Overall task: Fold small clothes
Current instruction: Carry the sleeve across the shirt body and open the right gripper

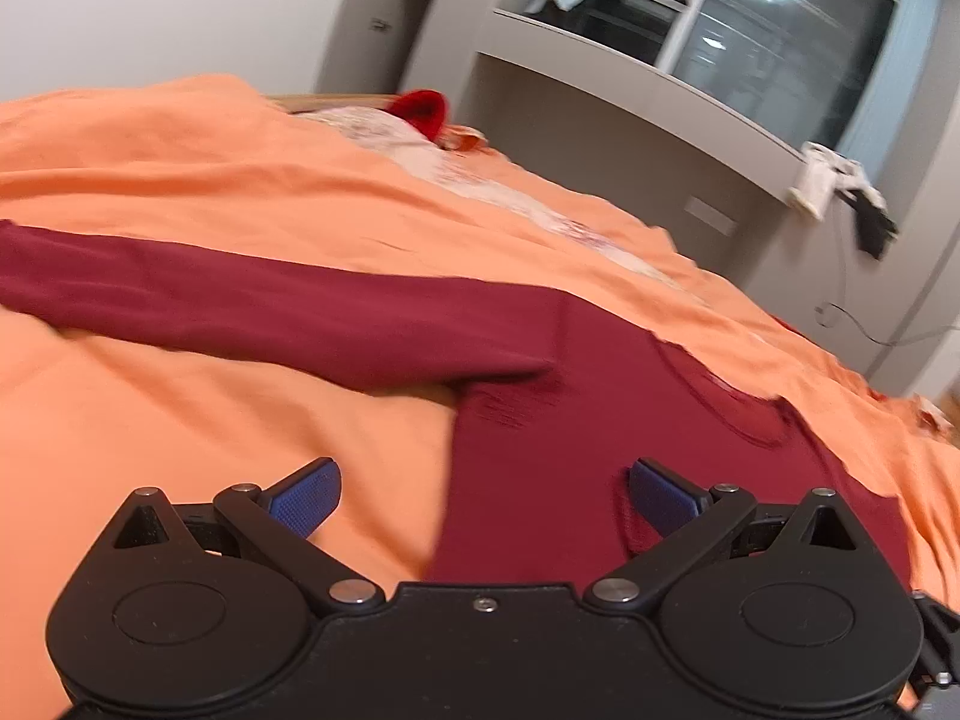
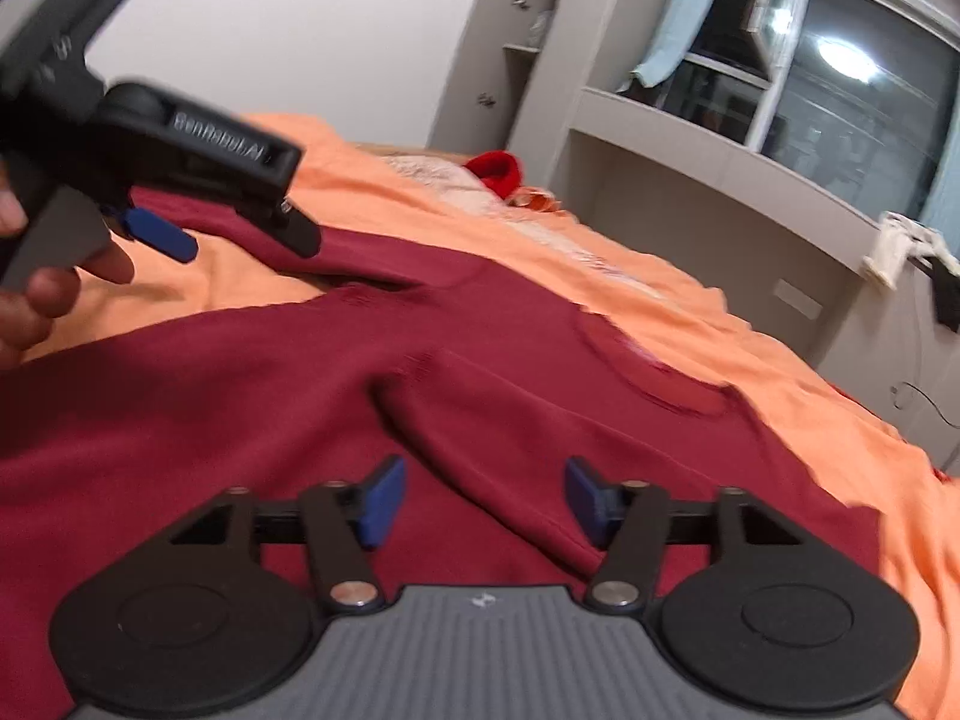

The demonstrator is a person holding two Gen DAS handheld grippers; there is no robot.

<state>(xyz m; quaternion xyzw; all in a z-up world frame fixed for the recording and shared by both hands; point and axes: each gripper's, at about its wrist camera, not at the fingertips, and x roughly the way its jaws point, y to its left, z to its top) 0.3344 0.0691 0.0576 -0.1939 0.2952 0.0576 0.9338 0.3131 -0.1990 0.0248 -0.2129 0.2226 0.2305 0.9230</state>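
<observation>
The maroon long-sleeved shirt [image 2: 252, 420] lies flat on the bed [image 1: 180, 168]. Both the left gripper [image 1: 483, 498] and the right gripper [image 2: 483, 501] stand apart, empty. Folding seems at its start; next, I think, pinch the sleeve [image 1: 240, 306] at 10 o'clock.

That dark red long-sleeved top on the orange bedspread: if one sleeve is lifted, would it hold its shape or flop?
Probably flop: the dark red top lies flat, rumpled at the armpit, following the orange bedspread beneath. It looks thin, so likely light. The sleeve would likely trail and drag behind rather than lift cleanly.
</observation>
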